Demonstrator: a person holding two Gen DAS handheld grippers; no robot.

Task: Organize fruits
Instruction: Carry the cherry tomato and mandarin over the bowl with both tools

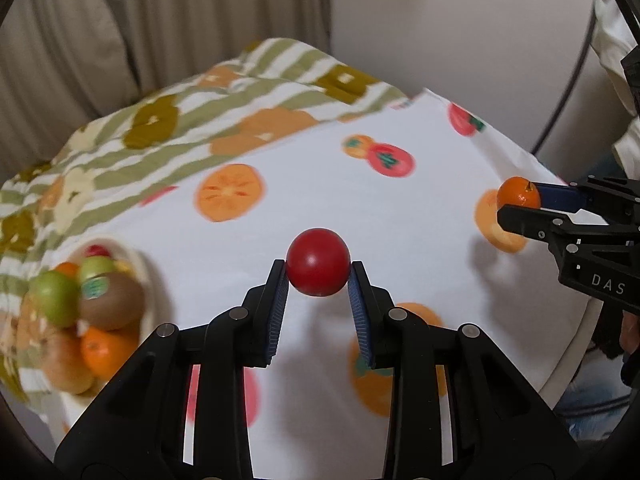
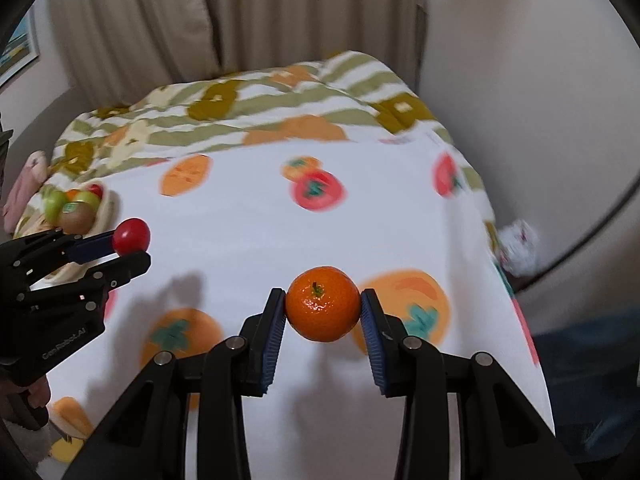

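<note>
Mid-carry here: my left gripper [image 1: 318, 280] is clamped on a red tomato [image 1: 318, 267], my right gripper [image 2: 323, 312] pinching a mandarin [image 2: 322, 303]. Fruit bowl [image 1: 134, 258] sits off left of my left fingers, so probably swing there next and drop gently.

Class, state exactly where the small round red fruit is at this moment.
The small round red fruit is clamped between the left gripper fingers, above the fruit-print tablecloth, right of the fruit bowl in the left wrist view.

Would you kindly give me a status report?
Left gripper shut on round red tomato. Right gripper shut on small orange mandarin. Cream fruit bowl nearly full. Path clear.
</note>
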